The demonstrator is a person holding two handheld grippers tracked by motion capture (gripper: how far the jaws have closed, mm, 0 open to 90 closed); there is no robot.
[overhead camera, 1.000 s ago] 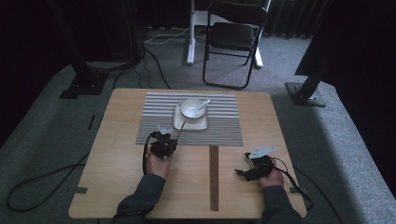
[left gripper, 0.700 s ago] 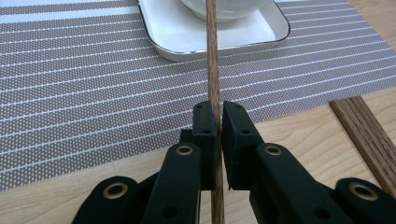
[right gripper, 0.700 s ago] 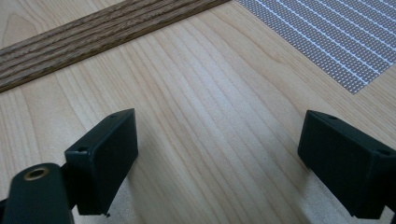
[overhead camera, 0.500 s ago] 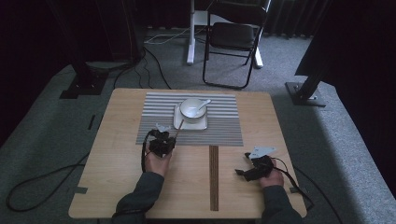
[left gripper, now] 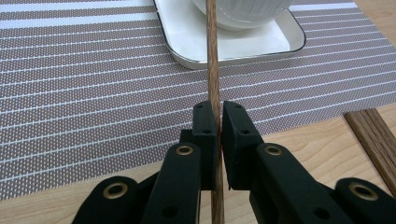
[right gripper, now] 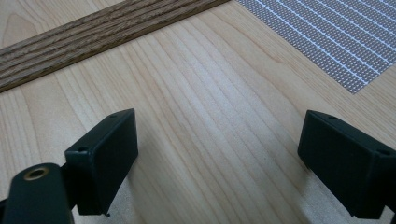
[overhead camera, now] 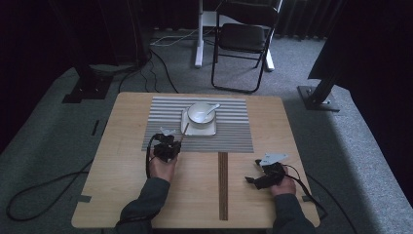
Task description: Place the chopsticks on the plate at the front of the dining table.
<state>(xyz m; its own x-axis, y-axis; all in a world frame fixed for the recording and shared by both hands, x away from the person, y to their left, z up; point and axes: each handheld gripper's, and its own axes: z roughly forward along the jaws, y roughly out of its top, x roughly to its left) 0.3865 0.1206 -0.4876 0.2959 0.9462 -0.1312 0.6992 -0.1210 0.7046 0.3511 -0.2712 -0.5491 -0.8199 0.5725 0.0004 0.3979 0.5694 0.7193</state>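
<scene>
My left gripper [left gripper: 215, 122] pinches a wooden chopstick [left gripper: 212, 56], jaws pressed against its shaft. The stick runs up the centre of the left gripper view, over the striped placemat [left gripper: 84, 84], its far end above the white square plate [left gripper: 233, 44] bearing a ribbed bowl [overhead camera: 200, 112]. Judgement: pickup is done; placement remains. My right gripper [right gripper: 217, 163] rests at the lower right of the high view, jaws spread wide, holding nothing, over bare table [right gripper: 205, 93].
</scene>
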